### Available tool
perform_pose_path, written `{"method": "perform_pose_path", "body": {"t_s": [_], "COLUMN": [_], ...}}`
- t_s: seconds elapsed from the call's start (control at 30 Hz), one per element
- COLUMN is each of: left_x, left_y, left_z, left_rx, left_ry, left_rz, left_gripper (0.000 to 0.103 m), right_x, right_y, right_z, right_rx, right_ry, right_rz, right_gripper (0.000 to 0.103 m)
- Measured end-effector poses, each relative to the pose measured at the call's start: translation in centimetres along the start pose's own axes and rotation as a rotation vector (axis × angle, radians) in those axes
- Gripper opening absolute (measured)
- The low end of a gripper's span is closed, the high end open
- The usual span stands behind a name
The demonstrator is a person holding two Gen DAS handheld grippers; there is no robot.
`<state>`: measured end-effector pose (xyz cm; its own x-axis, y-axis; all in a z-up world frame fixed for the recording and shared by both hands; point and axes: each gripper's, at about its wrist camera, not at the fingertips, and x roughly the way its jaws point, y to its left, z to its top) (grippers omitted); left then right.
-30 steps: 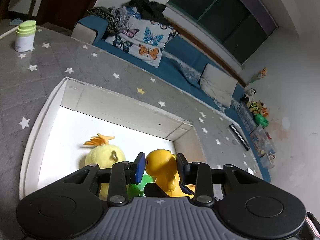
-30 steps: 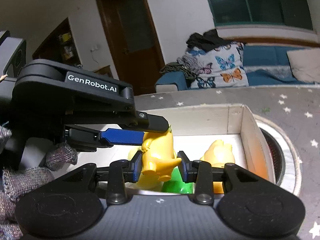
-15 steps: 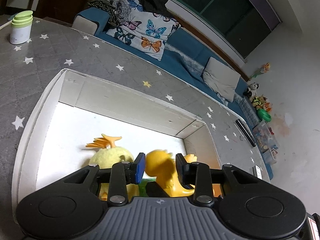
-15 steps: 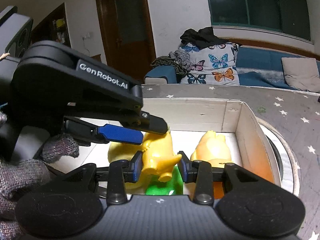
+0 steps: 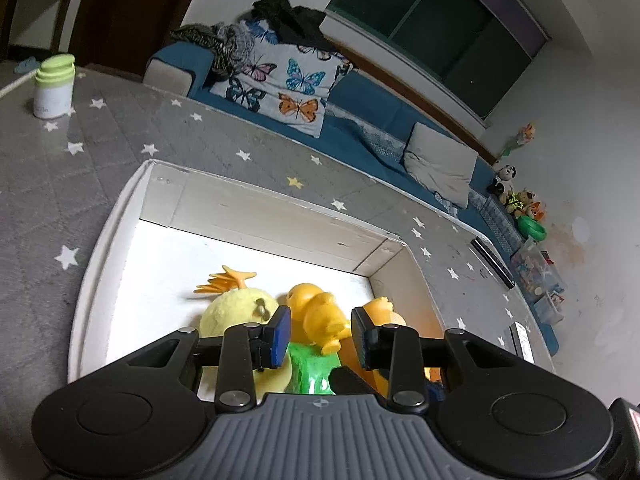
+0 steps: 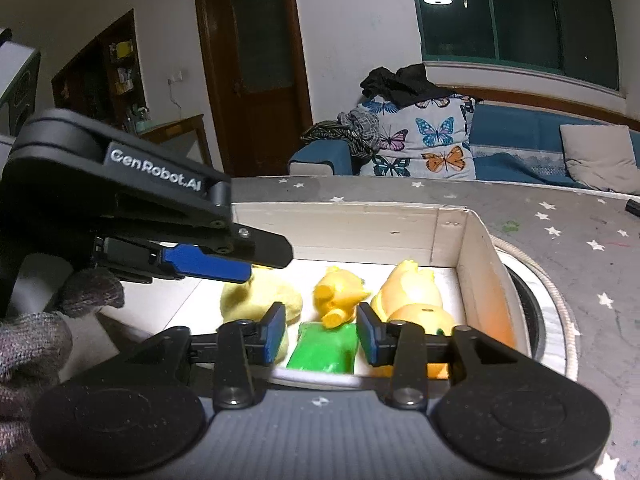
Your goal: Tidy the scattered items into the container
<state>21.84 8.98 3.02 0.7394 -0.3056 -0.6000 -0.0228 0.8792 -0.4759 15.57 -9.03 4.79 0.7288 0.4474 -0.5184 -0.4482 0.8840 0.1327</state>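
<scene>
A white box (image 5: 116, 216) sits on the grey star-patterned table. Inside it lie a pale yellow plush chick (image 5: 236, 312), a yellow toy animal (image 5: 316, 312) against a green piece (image 5: 312, 368), and an orange toy (image 5: 380, 308). My left gripper (image 5: 320, 336) hovers open over the box's near side, holding nothing. In the right wrist view the yellow toy animal (image 6: 340, 296) rests on the box floor beyond my open right gripper (image 6: 321, 334), beside the plush chick (image 6: 256, 296) and the orange toy (image 6: 412, 292). The left gripper (image 6: 256, 262) reaches in from the left, above the chick.
A white jar with a green lid (image 5: 54, 88) stands at the table's far left. A round, rope-rimmed object (image 6: 536, 312) lies just right of the box (image 6: 476, 240). A black bar (image 5: 492, 262) lies near the table's right edge. A gloved hand (image 6: 32, 344) holds the left gripper.
The yellow toy animal was between the right gripper's fingers over the box; now it lies on the box floor. Both grippers have opened a little and drawn back.
</scene>
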Motion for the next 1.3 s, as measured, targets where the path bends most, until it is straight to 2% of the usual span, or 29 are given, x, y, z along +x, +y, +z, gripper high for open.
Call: {"method": "perform_pose_path", "body": {"t_s": [0.13,0.2,0.47,0.53,0.6,0.83,0.87,1.3], "left_x": [-1.7,-2.4,-5.2,-5.5,-5.7,-5.9,-5.9,-7.3], "left_y": [-0.6,-0.9,-1.5,-1.5,-1.6,-2.1,-2.1,-2.3], "left_z": [-1.3,-1.9,-4.7,-5.5,-6.2,-8.5,-8.7,-10.8], "left_rx": [0.044,0.068,0.139,0.155,0.167,0.232,0.239,0.298], "left_ry": [-0.020,-0.030,-0.061,-0.059,-0.051,-0.041,-0.040,-0.053], "left_rz": [0.010,0.015,0.062,0.079,0.095,0.173,0.182,0.265], "left_gripper": [0.035,0.035,0.035,0.035,0.035,0.035,0.035,0.035], "right_x": [-1.7,-2.6,-5.2,-5.7,-6.2,-7.8,-7.9,-9.1], "right_y": [0.0,0.0,0.4,0.3,0.4,0.6,0.6,0.9], "right_z": [-0.4,-0.6,-2.0,-2.4,-2.8,-4.0,-4.2,-5.7], "right_rx": [-0.002,0.004,-0.006,-0.004,-0.003,-0.008,-0.009,0.010], "right_ry": [-0.014,-0.019,-0.031,-0.028,-0.023,-0.017,-0.018,0.008], "right_rz": [0.012,0.025,0.030,0.029,0.030,0.028,0.024,-0.014], "right_gripper": [0.051,0.059,0.079,0.079,0.087,0.095,0.102,0.103]}}
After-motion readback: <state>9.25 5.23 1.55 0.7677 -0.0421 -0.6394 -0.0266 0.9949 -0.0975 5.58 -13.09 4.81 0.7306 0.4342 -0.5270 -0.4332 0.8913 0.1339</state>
